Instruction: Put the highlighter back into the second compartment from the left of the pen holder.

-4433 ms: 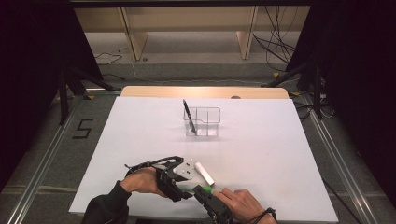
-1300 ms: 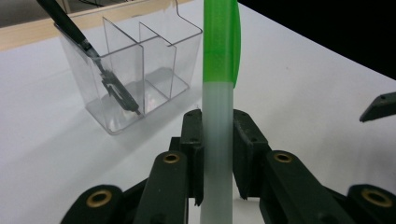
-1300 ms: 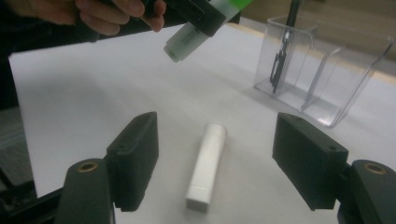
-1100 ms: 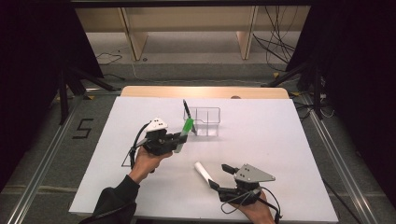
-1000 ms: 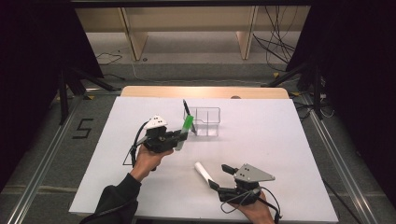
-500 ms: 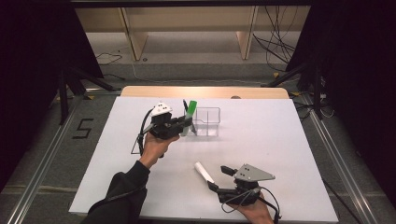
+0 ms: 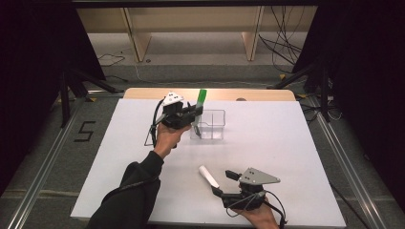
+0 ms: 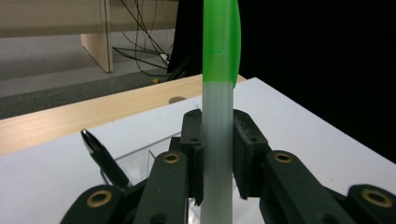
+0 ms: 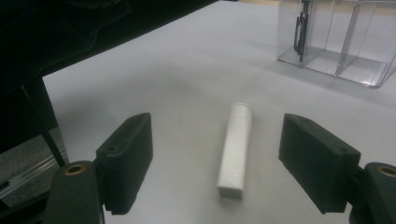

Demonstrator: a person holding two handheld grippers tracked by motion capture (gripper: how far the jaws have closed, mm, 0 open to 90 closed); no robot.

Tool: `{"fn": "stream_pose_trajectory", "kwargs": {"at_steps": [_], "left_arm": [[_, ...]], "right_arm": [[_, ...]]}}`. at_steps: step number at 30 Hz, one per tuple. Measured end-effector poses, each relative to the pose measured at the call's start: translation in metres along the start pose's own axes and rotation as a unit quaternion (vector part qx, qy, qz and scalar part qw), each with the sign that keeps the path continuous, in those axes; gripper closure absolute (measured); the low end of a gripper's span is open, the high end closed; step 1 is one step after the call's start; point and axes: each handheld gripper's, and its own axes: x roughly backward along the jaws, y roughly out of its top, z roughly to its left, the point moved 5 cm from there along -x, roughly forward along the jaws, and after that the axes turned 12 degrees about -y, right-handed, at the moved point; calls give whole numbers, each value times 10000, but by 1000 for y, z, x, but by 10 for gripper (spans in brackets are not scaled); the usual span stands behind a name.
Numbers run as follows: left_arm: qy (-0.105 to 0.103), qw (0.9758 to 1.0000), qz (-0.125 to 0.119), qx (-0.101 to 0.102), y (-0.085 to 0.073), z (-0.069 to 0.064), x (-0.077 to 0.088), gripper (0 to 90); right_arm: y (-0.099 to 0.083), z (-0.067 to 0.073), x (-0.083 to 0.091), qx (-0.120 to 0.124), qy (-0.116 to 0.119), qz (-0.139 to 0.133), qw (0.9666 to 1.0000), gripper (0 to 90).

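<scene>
Now the left tool is clamped on a green-capped marker, held upright w/ cap up, right over the left end of the clear organizer at the far-middle of the white counter. In the left gripper view the marker is pinched mid-barrel between both jaws, its lower end out of frame. A black pen already leans in the organizer's left compartment; it's also seen in the left gripper view just behind the jaws.

The right tool sits near the counter's front edge, jaws spread wide, empty. A white cap-like tube lies flat on the counter between them, not touched; in the high view it is just left of the tool.

Risks, as I judge them:
- The marker tip could catch the organizer rim or the divider, since the lower end is hidden from the tool cam.
- It could knock the leaning pen; they share or neighbor one compartment, can't tell which.
- A light plastic organizer may slide or tip if pushed sideways.
- The white tube is round and may roll when the right jaws close.

Counts: 2 tools, 1 marker, 1 pen, 1 white tube, 1 organizer (compartment count unclear).
</scene>
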Motion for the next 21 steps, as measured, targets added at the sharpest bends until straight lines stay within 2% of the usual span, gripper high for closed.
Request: {"fn": "stream_pose_trajectory", "kwargs": {"at_steps": [14,21], "left_arm": [[154,9998,-2,161,6,12,-25,763],[243,9996,82,152,4,16,-39,763]], "right_arm": [[-1,2,-1,-3,22,-22,10000,268],[-1,1,-1,-11,40,-28,10000,260]]}}
